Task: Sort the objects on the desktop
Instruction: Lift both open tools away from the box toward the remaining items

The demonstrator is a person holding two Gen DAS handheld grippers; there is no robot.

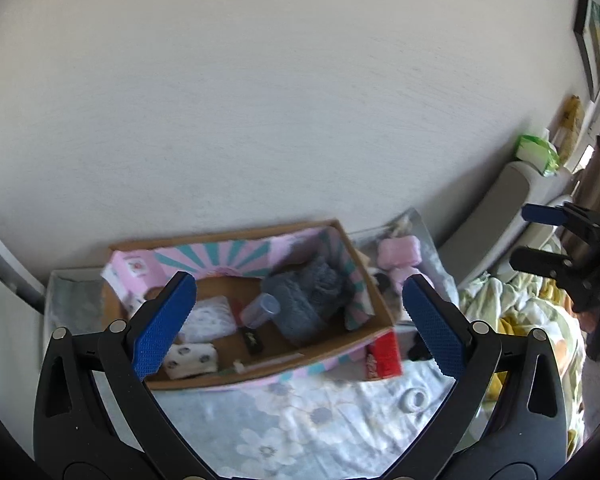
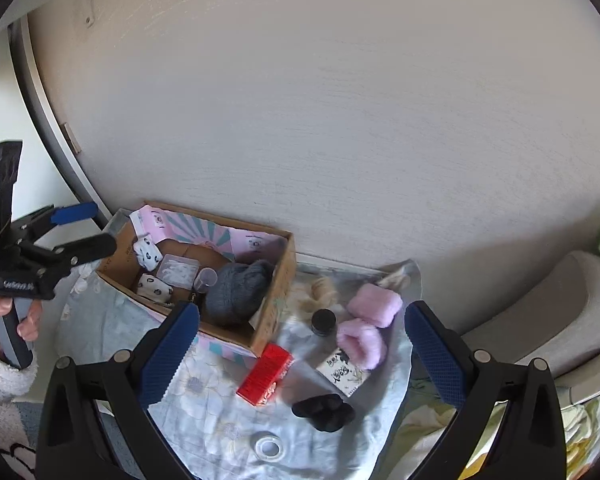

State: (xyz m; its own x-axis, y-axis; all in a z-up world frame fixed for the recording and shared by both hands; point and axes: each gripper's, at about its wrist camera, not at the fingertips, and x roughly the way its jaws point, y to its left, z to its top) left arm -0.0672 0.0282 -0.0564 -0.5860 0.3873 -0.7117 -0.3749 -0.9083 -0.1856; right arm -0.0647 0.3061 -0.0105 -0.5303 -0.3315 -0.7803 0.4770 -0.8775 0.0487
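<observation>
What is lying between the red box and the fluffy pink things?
In the right wrist view, a clear bottle with a dark cap lies between the red box and the fluffy pink things, on the flowery cloth.

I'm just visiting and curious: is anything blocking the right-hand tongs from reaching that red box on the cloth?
Nothing visible does. The right tongs stand open above the cloth, and the red box lies uncovered beside the cardboard box, with open space above it.
</observation>
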